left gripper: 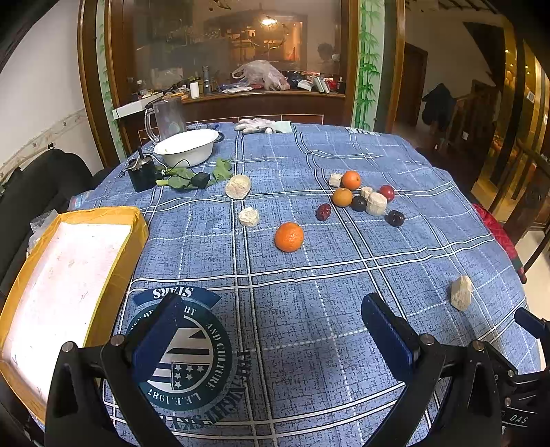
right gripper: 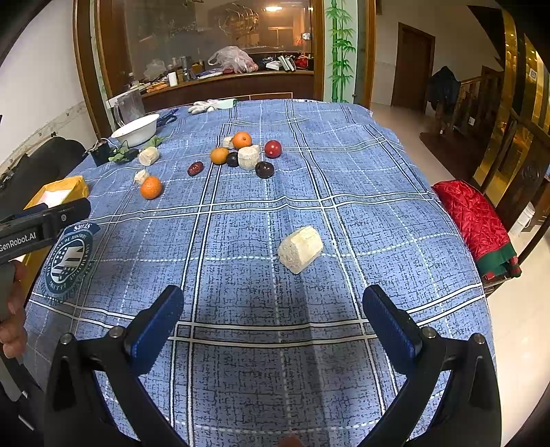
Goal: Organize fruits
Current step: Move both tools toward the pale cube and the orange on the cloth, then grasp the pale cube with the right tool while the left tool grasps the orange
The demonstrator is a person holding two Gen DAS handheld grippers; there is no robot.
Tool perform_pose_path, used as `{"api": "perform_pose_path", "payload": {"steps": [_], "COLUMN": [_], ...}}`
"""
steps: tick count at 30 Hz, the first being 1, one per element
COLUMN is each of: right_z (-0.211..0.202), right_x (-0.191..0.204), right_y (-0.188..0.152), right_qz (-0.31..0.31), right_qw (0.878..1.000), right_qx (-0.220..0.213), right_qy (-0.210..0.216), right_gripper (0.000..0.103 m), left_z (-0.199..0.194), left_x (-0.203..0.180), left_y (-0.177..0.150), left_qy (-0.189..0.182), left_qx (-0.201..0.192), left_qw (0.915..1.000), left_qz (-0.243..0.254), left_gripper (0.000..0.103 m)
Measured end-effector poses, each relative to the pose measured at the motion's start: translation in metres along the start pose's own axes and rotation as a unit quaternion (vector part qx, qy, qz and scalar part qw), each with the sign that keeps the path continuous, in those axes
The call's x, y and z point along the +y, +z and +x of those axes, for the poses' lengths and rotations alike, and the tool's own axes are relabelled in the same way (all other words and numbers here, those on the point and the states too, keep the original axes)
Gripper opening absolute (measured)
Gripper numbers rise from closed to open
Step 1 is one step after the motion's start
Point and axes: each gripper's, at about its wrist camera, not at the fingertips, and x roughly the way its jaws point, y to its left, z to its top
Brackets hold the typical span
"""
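The tablecloth (left gripper: 309,275) emblem (left gripper: 182,347) reads "STARS", "AND CULTURE", "1987"; the left gripper (right gripper: 44,223) body reads "GenRobot.AI".

Matt woven cloth tablecloth (right gripper: 343,192); glossy white bowl (left gripper: 187,147).

Desk covered in blue plaid cloth (right gripper: 343,178), white wall (left gripper: 37,86) to the left. Behind it a wood-framed arched glass partition (left gripper: 233,41) with a cluttered wooden ledge (left gripper: 261,94), bamboo-painted panel (right gripper: 338,48) beside it, warm lamp (right gripper: 273,8) glowing past the glass. Right side: pale tiled floor (right gripper: 519,326), dark brown door (right gripper: 412,65), chair with red cushion (right gripper: 474,220).
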Motion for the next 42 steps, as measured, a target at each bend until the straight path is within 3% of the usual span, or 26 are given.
{"api": "perform_pose_path", "payload": {"steps": [34,42], "right_z": [-0.002,0.012], "right_x": [-0.004,-0.015], "right_y": [0.002,0.003], "right_qz": [-0.002,0.006], "right_qw": [1.000,1.000], "right_qx": [-0.001,0.013], "right_qy": [0.000,-0.013], "right_gripper": [0.103,0.103], "left_z": [0.002,0.019], "left_x": [0.000,0.011], "left_y": [0.003,-0.003], "left_qy": [0.003,0.003], "left_qx": [0.006,0.028], "left_qw": [1.0000,0.9995], "left_qz": [0.000,-0.013], "left_gripper": [0.103,0.102]}}
